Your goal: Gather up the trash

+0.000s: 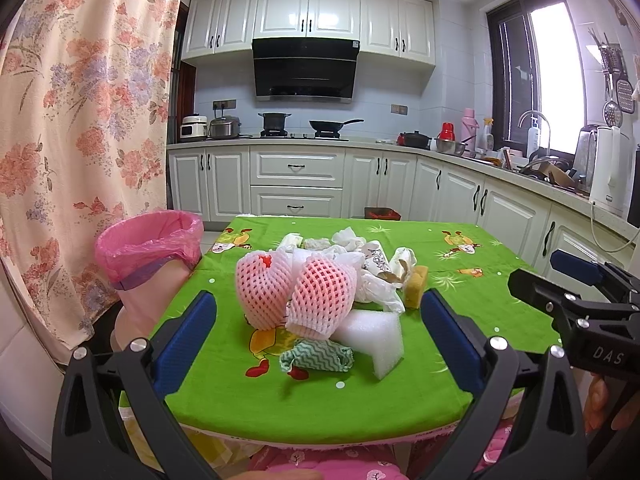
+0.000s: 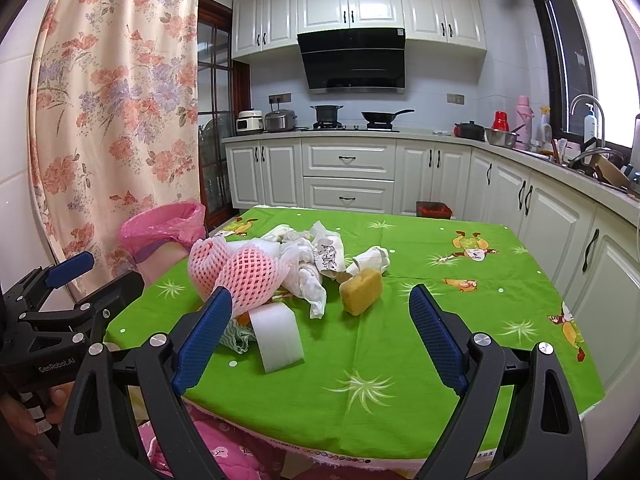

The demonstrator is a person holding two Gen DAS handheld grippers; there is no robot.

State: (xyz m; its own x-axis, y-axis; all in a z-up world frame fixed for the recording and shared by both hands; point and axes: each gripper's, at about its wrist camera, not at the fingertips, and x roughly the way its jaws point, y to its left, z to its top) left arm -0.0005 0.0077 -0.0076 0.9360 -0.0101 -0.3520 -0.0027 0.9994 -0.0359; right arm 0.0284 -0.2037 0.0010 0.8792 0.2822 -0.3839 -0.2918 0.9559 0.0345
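Observation:
A heap of trash lies on the green tablecloth (image 1: 460, 300): two pink foam fruit nets (image 1: 296, 292) (image 2: 244, 276), a white foam piece (image 1: 376, 336) (image 2: 278, 336), a green-striped wrapper (image 1: 316, 356), crumpled white plastic and paper (image 1: 372, 276) (image 2: 312, 276), and a yellow sponge (image 1: 416, 284) (image 2: 360, 290). A bin with a pink bag (image 1: 150, 248) (image 2: 164, 228) stands at the table's left. My left gripper (image 1: 320, 344) is open and empty, in front of the heap. My right gripper (image 2: 320, 340) is open and empty, near the table's front edge.
The table (image 2: 440, 360) stands in a kitchen with white cabinets (image 1: 296, 180) behind it and a counter with a sink along the right (image 2: 592, 168). A floral curtain (image 1: 80, 120) hangs at the left. A small red bin (image 2: 434, 210) sits on the floor behind the table.

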